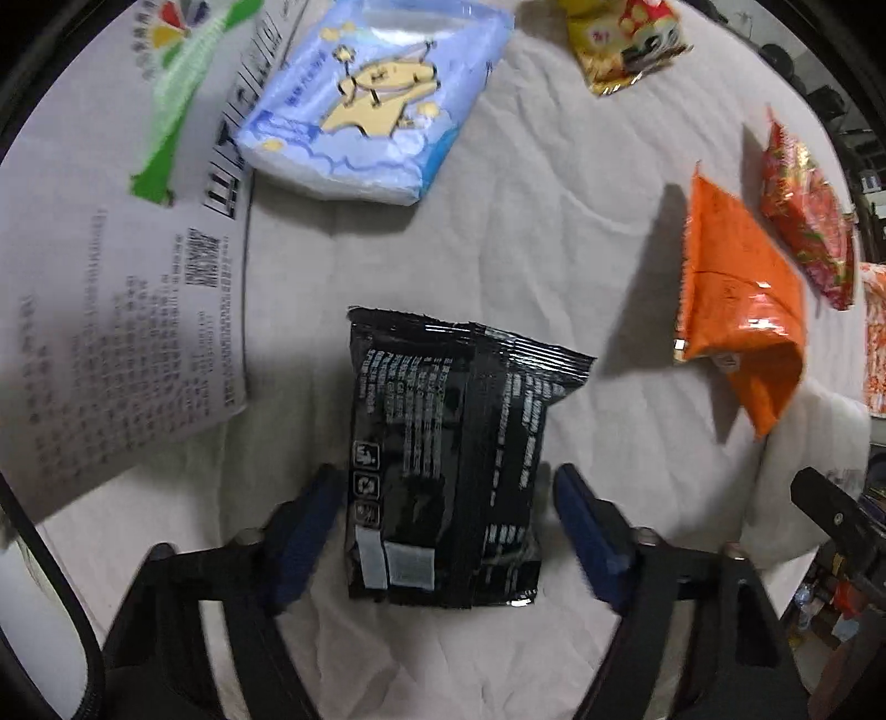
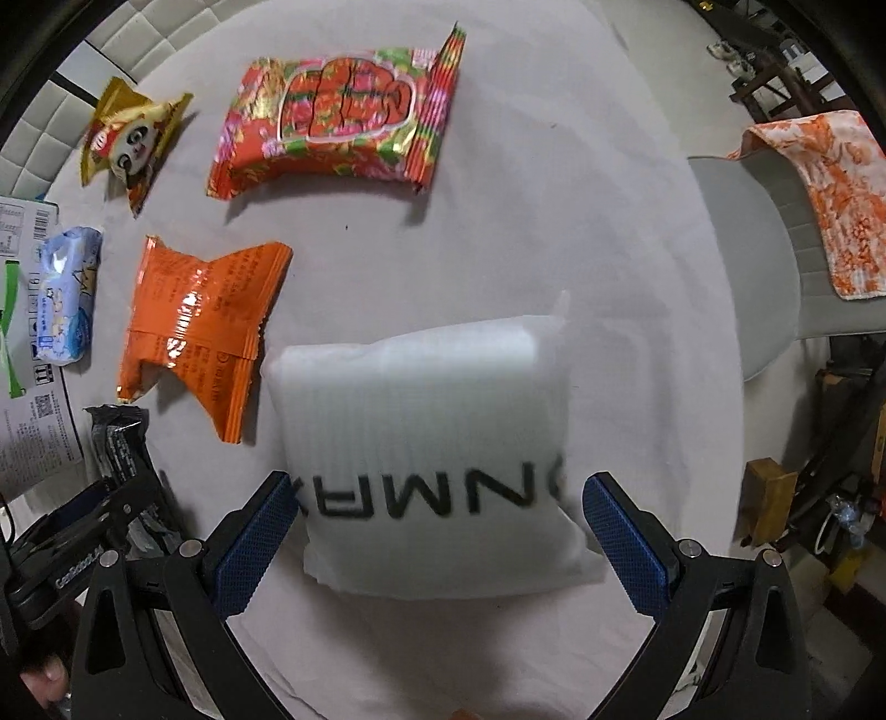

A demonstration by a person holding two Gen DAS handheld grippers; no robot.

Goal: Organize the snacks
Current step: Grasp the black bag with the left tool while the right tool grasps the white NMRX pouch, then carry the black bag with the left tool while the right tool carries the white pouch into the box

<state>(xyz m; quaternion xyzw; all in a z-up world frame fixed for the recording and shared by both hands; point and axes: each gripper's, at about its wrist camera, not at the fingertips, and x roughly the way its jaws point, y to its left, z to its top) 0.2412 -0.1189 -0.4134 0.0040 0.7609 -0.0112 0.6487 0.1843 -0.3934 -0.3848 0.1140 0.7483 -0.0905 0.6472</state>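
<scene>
A white cloth (image 1: 498, 221) is spread under all snacks. The white pack (image 2: 426, 443) is framed by the right hand-held gripper (image 2: 437, 531) — fingers apart, not clamped. The black pack (image 1: 443, 459) lies btwn the left hand-held gripper (image 1: 448, 526) fingers, also spread. An orange pack (image 2: 194, 332) sits just beside the white one.

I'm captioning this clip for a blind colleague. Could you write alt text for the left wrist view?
The left gripper, open, straddles a black snack packet lying on a white cloth, its blue fingers on either side. Beyond lie a light blue cartoon packet, a yellow packet, an orange packet, a red patterned packet, and a printed white box at left.
</scene>
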